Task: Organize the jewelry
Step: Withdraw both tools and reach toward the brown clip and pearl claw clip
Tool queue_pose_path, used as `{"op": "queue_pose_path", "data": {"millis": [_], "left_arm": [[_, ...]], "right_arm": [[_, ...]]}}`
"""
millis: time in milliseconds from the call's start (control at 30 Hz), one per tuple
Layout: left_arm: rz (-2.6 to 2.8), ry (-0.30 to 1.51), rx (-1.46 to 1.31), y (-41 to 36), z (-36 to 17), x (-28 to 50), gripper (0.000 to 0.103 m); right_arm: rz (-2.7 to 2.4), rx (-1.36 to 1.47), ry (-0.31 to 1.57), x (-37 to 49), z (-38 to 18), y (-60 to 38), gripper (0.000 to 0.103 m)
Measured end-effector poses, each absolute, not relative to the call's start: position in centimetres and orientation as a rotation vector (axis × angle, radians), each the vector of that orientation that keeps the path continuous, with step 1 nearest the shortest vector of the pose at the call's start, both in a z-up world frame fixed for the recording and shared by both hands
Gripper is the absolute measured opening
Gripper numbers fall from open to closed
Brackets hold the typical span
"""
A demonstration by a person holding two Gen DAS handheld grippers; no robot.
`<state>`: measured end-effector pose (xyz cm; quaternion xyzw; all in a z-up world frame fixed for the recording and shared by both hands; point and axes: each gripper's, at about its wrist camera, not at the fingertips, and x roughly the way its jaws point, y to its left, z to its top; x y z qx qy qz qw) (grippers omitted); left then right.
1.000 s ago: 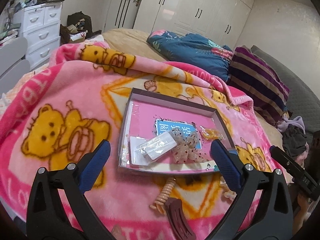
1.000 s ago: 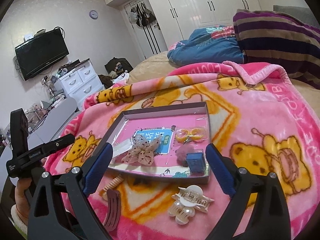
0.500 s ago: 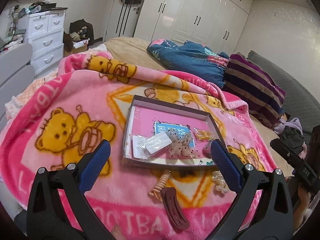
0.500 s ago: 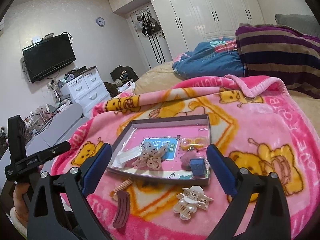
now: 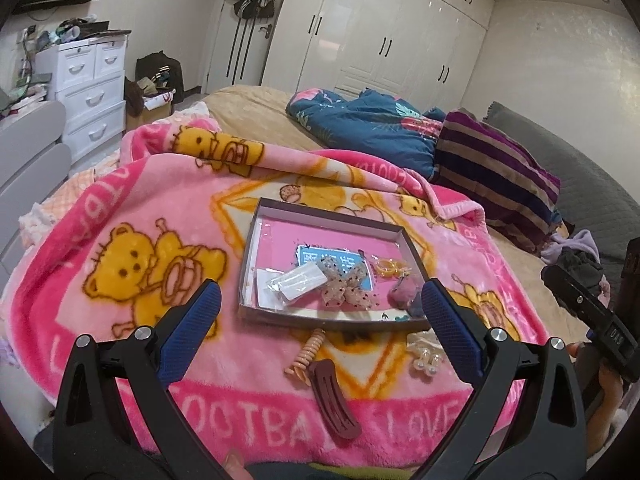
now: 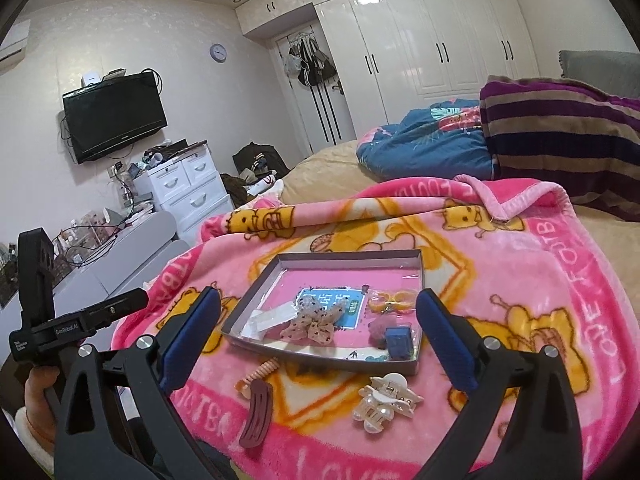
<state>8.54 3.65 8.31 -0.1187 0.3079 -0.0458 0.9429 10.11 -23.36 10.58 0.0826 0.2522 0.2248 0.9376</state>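
Observation:
A shallow box tray (image 5: 320,210) (image 6: 418,276) lies on a pink bear blanket. Inside it are a dotted bow clip (image 5: 346,284) (image 6: 316,320), a blue card (image 5: 316,256), a clear packet (image 5: 298,282), orange rings (image 5: 390,267) (image 6: 394,300), a pink pom (image 5: 402,294) and a blue cube (image 6: 399,342). In front of the tray lie a peach spiral tie (image 5: 306,356) (image 6: 260,372), a maroon barrette (image 5: 334,398) (image 6: 258,412) and a pearl claw clip (image 5: 426,360) (image 6: 386,400). My left gripper (image 5: 320,334) and right gripper (image 6: 312,338) both hover open and empty, short of the tray.
A blue quilt (image 5: 368,124) and a striped blanket (image 5: 492,168) lie at the bed's far end. White drawers (image 5: 90,92) and a wall TV (image 6: 114,114) stand to the left. Each view shows the other gripper at its edge, held by a hand (image 6: 38,392).
Both grippers have pulled back and up from the tray, so it looks smaller and the loose clips in front show fully. Nothing was taken hold of.

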Motion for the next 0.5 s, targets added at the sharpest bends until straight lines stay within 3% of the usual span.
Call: {"op": "queue_pose_path", "data": {"millis": [500], "left_arm": [[-0.109, 0.669, -0.204, 1.5, 6.8, 6.9, 0.094]], "right_arm": [[0.427, 0.139, 0.524, 8.2, 9.7, -24.6, 0.098]]}}
